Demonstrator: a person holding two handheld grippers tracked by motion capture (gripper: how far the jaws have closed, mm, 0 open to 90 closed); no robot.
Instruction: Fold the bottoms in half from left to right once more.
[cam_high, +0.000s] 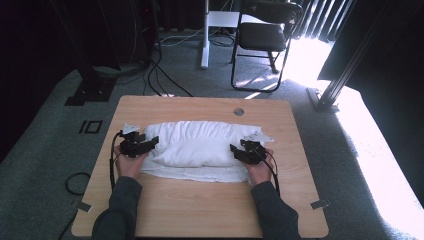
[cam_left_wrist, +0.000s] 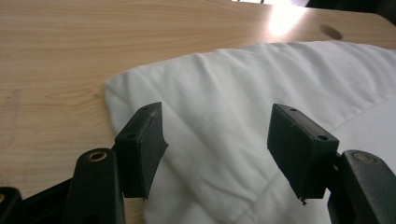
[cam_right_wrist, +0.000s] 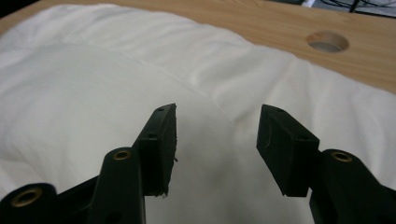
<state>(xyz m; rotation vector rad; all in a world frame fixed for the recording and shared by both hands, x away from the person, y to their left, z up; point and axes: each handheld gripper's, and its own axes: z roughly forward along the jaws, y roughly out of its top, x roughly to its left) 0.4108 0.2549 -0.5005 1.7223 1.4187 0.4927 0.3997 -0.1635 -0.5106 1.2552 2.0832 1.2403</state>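
A white pillow (cam_high: 197, 142) lies across the middle of the bench (cam_high: 200, 210), resting on a flat white cloth (cam_high: 200, 174) whose edge shows along the near side, likely its case. The left hand-held gripper (cam_high: 150, 142) sits at the pillow's left end and the right hand-held gripper (cam_high: 235, 150) at its right end, each pointing inward at the fabric.

In the left gripper view, the jaws stand wide apart with nothing between them; the pillow corner (cam_left_wrist: 140, 86) lies just beyond and below the tips. In the right gripper view, the jaws are also parted and empty, with the plump middle of the pillow ahead of them.

This looks like a pause between grasps: both ends let go, hands hovering. The next move likely calls for each gripper to dip to the fabric edge just ahead of its tips and pinch only one layer.
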